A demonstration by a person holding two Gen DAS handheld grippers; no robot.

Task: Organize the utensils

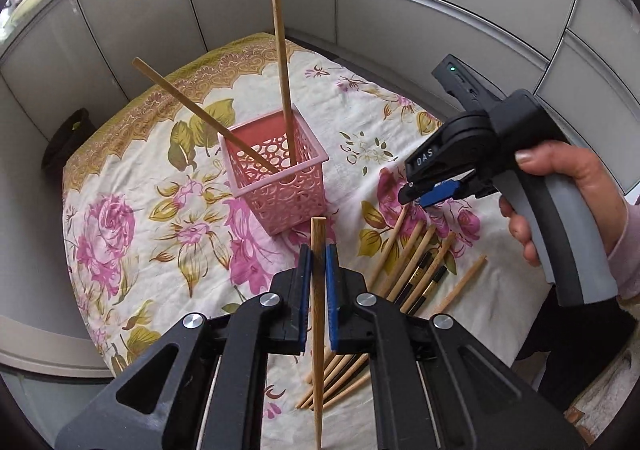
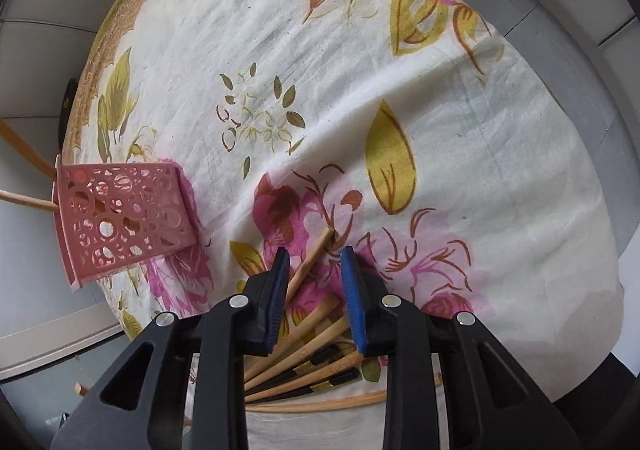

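Note:
A pink perforated holder [image 1: 276, 178] stands on the floral cloth with two wooden chopsticks [image 1: 283, 74] leaning in it; it also shows in the right wrist view [image 2: 124, 218]. My left gripper [image 1: 318, 250] is shut on a wooden chopstick [image 1: 318, 310], held upright just in front of the holder. A pile of wooden and black-tipped chopsticks [image 1: 416, 266] lies on the cloth to the right. My right gripper [image 2: 314, 254] is open and empty, hovering over that pile [image 2: 304, 346]; it also shows in the left wrist view [image 1: 416, 194].
The table has a floral cloth [image 2: 400, 90] with a gold border at the far side. Grey partition walls [image 1: 400, 10] surround the table closely. A dark object [image 1: 68, 142] sits by the table's left edge.

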